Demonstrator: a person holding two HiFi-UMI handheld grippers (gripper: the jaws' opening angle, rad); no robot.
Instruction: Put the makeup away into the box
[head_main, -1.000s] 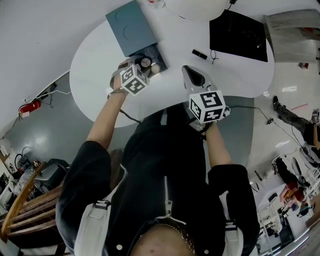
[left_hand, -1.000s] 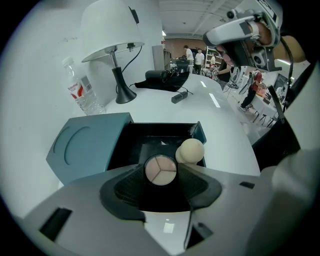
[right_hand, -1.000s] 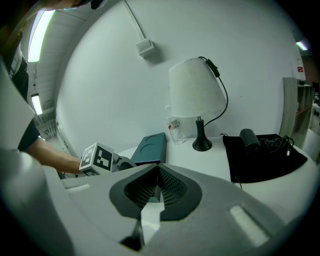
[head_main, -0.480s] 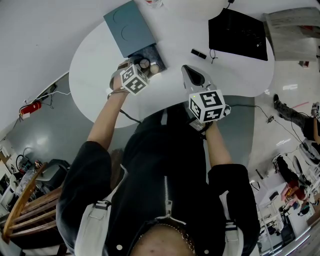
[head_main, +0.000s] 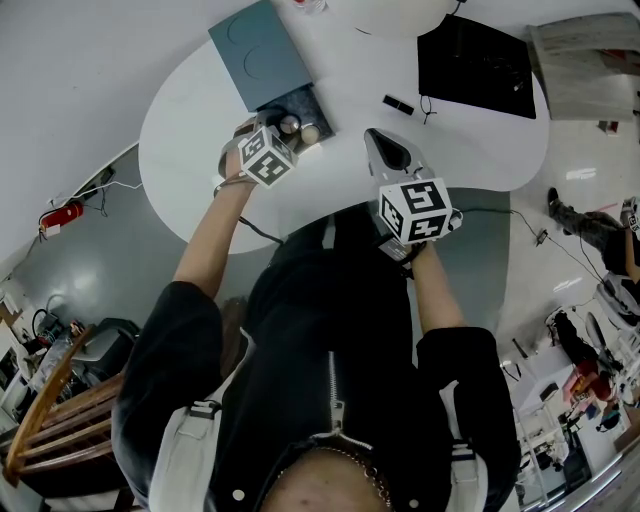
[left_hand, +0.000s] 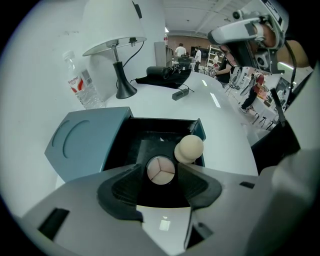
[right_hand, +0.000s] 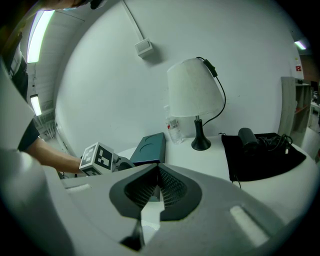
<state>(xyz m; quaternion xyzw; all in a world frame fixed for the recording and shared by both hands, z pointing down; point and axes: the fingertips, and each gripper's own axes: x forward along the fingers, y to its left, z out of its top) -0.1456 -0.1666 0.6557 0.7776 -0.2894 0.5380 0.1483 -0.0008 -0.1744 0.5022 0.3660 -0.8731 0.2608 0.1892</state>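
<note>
Left gripper (left_hand: 160, 172) is spread, and I see the round compact (left_hand: 161, 169) framed right between its tips, lying in the open box (left_hand: 200, 131). I cannot tell whether the pads touch the compact's rim. A pale sponge (left_hand: 189, 149) stands in the box's near right corner, just beside the compact.

Against the head view a second ago, the left gripper has crept a little closer to the box. The compact and the sponge sit where they did. The right gripper (right_hand: 158, 167) has not shifted: it hovers right of the box over the table (head_main: 200, 150), its jaws pressed together on nothing.

The box's teal lid (left_hand: 82, 142) lies open to the box's left. Beyond the box stand a water bottle (left_hand: 82, 82) and a lamp (left_hand: 115, 30), and a black cloth (head_main: 480, 70) is spread well to the box's right.

From the head view the left gripper's own body hides its jaws. A small dark stick (head_main: 398, 105) lies between the box and the cloth, too small for me to identify. The lamp's shade is cut off at the head view's top edge.
</note>
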